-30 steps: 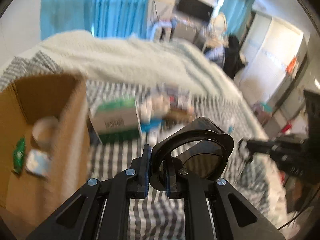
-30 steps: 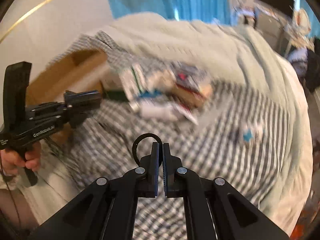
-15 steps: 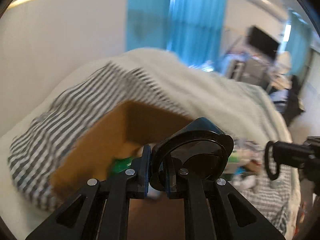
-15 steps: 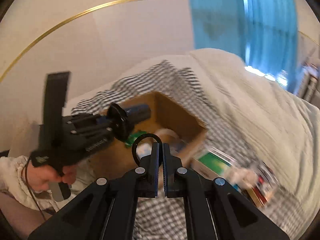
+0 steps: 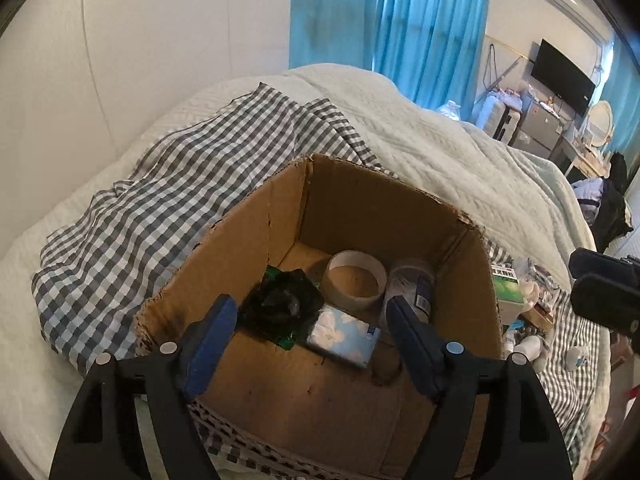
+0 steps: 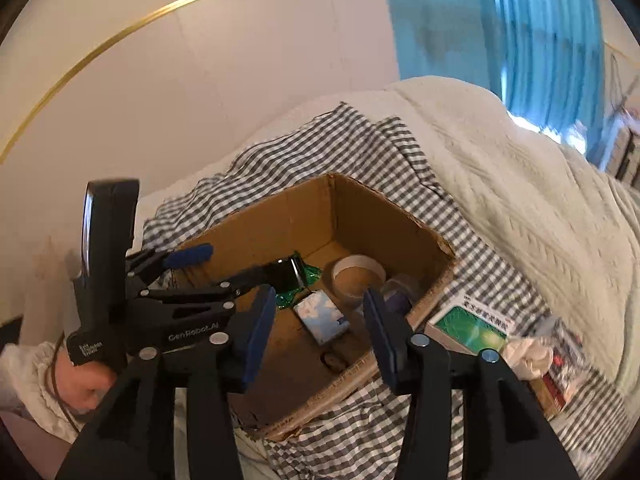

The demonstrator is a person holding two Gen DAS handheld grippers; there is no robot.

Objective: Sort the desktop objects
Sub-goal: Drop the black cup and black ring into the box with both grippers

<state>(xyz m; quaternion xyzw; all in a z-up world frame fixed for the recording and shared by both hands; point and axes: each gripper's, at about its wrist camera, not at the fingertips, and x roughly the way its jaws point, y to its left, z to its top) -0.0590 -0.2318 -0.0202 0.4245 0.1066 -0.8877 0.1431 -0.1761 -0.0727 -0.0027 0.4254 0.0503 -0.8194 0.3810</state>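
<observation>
An open cardboard box [image 5: 360,208] stands on a checked cloth on the bed. Inside lie a black round object [image 5: 280,304], a roll of tape [image 5: 354,280], a blue tissue pack [image 5: 344,334] and a clear jar [image 5: 412,284]. My left gripper [image 5: 312,332] is open and empty above the box. My right gripper [image 6: 320,312] is open and empty over the box's [image 6: 384,208] near right corner. The left gripper also shows in the right wrist view [image 6: 216,266]. The black object [image 6: 286,272] lies under its fingers.
A green and white carton [image 6: 472,328], crumpled white paper [image 6: 528,354] and other small packets lie on the checked cloth [image 6: 440,440] right of the box. A pale quilt [image 5: 440,144] covers the bed behind. A wall is at the left.
Both grippers swung left over the box and opened. The left one let go of the black round object, which now lies in the box. The black ring has gone from the right one's fingers.
</observation>
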